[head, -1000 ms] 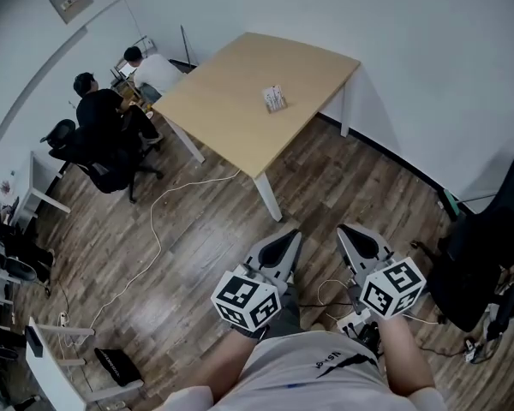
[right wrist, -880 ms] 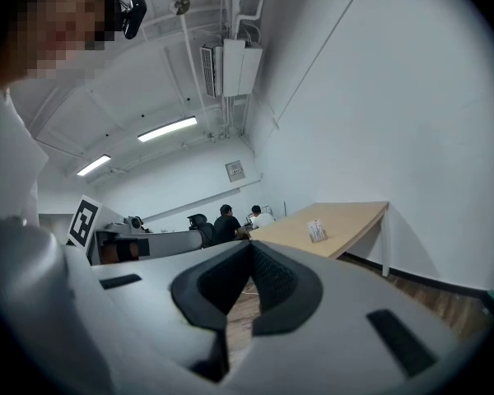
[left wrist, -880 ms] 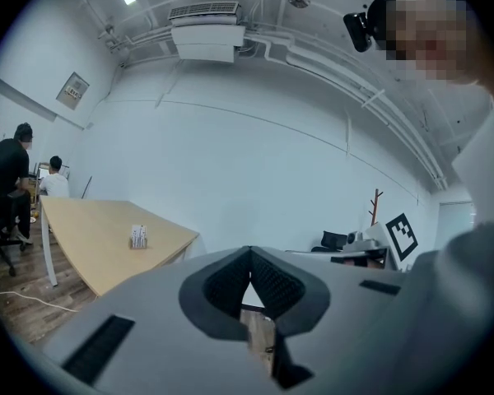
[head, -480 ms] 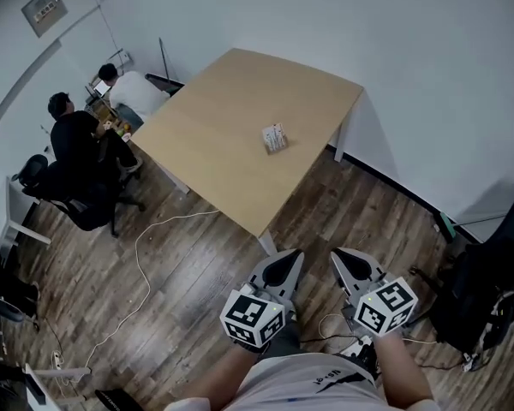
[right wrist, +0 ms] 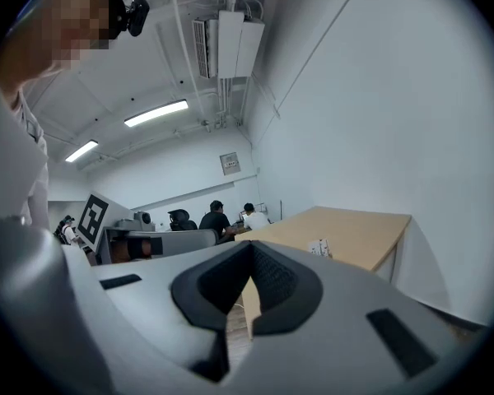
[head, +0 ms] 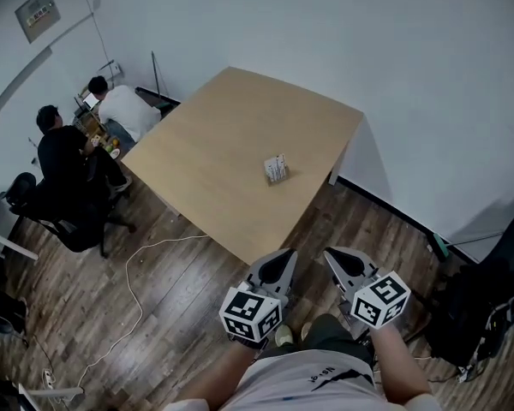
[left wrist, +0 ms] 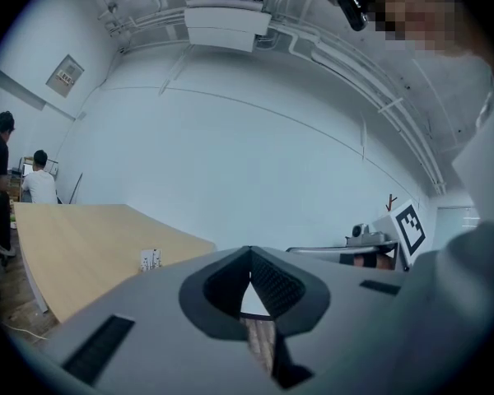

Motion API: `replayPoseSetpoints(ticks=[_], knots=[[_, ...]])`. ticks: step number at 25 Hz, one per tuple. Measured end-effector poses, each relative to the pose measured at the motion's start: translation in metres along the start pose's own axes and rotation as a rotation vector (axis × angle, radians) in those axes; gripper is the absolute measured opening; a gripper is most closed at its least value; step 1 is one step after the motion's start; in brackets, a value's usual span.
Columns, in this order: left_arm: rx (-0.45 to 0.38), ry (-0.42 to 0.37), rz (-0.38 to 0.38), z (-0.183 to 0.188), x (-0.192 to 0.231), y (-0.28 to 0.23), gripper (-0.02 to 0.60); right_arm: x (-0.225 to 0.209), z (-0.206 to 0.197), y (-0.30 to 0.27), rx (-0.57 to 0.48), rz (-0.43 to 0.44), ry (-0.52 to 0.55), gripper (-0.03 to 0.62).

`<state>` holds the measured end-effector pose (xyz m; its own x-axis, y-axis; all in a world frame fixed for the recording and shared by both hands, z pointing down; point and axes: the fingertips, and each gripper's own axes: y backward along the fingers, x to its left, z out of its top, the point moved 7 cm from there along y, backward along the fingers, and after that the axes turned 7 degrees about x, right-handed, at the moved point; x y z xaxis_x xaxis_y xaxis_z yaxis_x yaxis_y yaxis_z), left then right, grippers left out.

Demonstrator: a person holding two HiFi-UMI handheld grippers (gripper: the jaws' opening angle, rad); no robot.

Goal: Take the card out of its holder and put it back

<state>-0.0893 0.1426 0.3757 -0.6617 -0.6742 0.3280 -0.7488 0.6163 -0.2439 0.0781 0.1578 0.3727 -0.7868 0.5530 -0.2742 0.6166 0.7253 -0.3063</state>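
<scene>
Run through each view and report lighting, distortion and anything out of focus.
Head view: even, soft light, fisheye bending the table edges, a faint shadow on the wall beside it; the card holder is small but crisp. Left gripper view: black vignette corners, close foreground soft, a mosaic patch top right. Right gripper view: ceiling lights glare, mosaic patch top left.
</scene>
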Motion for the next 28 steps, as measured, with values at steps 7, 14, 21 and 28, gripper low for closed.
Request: replayPoseSetpoints(ticks=[7, 14, 21, 28], knots=[[0.001, 0.024, 0.054, 0.016, 0.041, -0.04, 0.012, -0.063, 0.021, -0.046, 0.002, 0.031, -0.011, 0.011], [-0.001, 0.076, 0.143, 0.027, 0.09, -0.108, 0.012, -0.138, 0.045, -0.125, 0.056, 0.173, 0.02, 0.012], [-0.02, 0.116, 0.251, 0.045, 0.136, -0.193, 0.012, -0.228, 0.055, -0.219, 0.202, 0.373, 0.115, 0.015], [-0.03, 0.148, 0.352, 0.046, 0.179, -0.241, 0.012, -0.293, 0.038, -0.303, 0.34, 0.499, 0.19, 0.083]])
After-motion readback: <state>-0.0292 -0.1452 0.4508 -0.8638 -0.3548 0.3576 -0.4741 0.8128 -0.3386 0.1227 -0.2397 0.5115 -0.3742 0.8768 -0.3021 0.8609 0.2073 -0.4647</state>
